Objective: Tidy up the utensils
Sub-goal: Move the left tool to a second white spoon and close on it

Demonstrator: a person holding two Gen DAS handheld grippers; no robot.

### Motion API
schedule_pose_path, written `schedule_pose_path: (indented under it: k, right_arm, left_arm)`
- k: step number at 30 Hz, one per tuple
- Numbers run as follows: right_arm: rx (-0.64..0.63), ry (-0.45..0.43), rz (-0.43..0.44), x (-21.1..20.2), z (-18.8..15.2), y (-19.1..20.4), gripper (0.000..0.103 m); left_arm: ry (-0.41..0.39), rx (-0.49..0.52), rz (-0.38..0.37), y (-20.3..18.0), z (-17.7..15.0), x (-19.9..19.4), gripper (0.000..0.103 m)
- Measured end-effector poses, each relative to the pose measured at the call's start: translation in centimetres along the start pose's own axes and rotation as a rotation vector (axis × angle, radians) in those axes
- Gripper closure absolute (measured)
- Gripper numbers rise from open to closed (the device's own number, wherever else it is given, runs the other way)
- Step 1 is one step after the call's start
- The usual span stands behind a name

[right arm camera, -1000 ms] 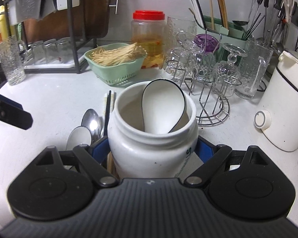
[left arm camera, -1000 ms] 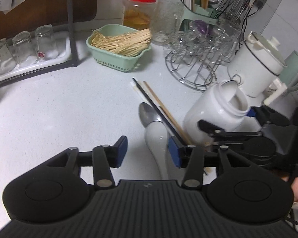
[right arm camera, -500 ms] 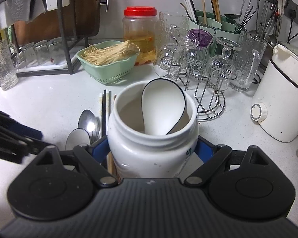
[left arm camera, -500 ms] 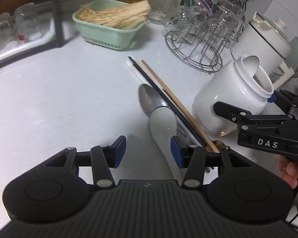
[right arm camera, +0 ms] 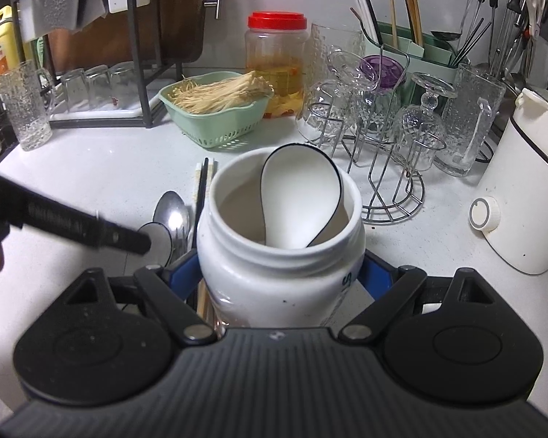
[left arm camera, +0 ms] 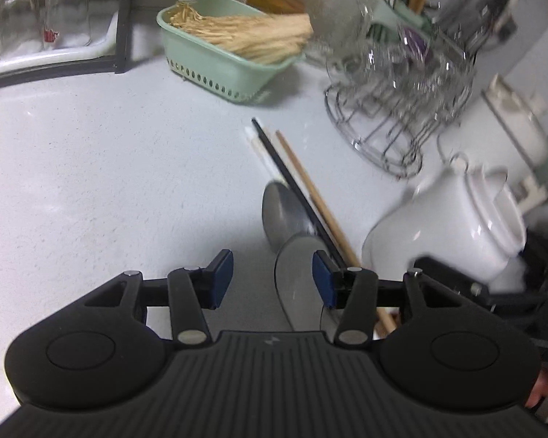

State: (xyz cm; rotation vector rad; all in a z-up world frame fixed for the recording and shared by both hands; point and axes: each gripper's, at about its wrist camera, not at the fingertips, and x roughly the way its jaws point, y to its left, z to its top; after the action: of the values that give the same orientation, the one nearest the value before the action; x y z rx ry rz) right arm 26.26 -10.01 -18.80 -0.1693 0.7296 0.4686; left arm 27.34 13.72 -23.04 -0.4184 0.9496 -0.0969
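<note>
Since the earlier frames the left gripper (left arm camera: 273,279) had dropped closer to the white counter (left arm camera: 91,182), its jaws spread and unchanged in width, with nothing pinched; the right gripper (right arm camera: 277,273) had kept its place.

Largest item first: the white jar (right arm camera: 274,266) stood upright on the counter, clamped between the right gripper's blue pads (right arm camera: 182,273), which pressed on its sides. Inside it a white ceramic spoon (right arm camera: 299,197) with a dark rim leaned bowl-up against the far wall.

Just beside the jar, on the left gripper's side, the loose utensils lay on the counter: a second white spoon (left arm camera: 297,277), partly between the spread left jaws (contact could not be confirmed), overlapping a metal spoon (left arm camera: 283,211) beyond it. Alongside ran several chopsticks: a black one (left arm camera: 292,182), a wooden one (left arm camera: 310,189) and white ones (left arm camera: 257,149), their near ends hidden behind the gripper.

Farther back stood a green basket (right arm camera: 219,124) of pale strands, a wire glass rack (right arm camera: 391,168) and a red-lidded jar (right arm camera: 277,62).
</note>
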Motion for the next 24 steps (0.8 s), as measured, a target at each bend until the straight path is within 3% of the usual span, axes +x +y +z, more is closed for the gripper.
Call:
schedule_pose_path:
  k: [5, 9, 14, 17, 21, 24]
  right_arm:
    - [-0.005, 0.009, 0.004, 0.0, 0.1, -0.1, 0.012]
    - [-0.018, 0.012, 0.016, 0.1, 0.2, -0.2, 0.011]
    - [-0.033, 0.015, 0.027, 0.1, 0.2, -0.3, 0.011]
    - [-0.036, 0.014, 0.028, 0.1, 0.1, -0.2, 0.011]
    - [-0.035, 0.017, 0.026, 0.1, 0.2, -0.2, 0.011]
    - [-0.038, 0.017, 0.033, 0.2, 0.2, -0.3, 0.011]
  left_arm:
    - [0.035, 0.03, -0.112, 0.5, 0.9, 0.9, 0.058]
    - [0.069, 0.052, -0.139, 0.9, 1.2, 1.8, 0.069]
    - [0.082, 0.069, -0.177, 1.3, 1.4, 2.3, 0.069]
    - [0.097, 0.11, -0.178, 1.0, 1.6, 2.4, 0.071]
    - [0.129, 0.148, -0.175, 0.4, 1.6, 3.0, 0.09]
    - [0.144, 0.188, -0.159, -0.2, 1.6, 3.0, 0.092]
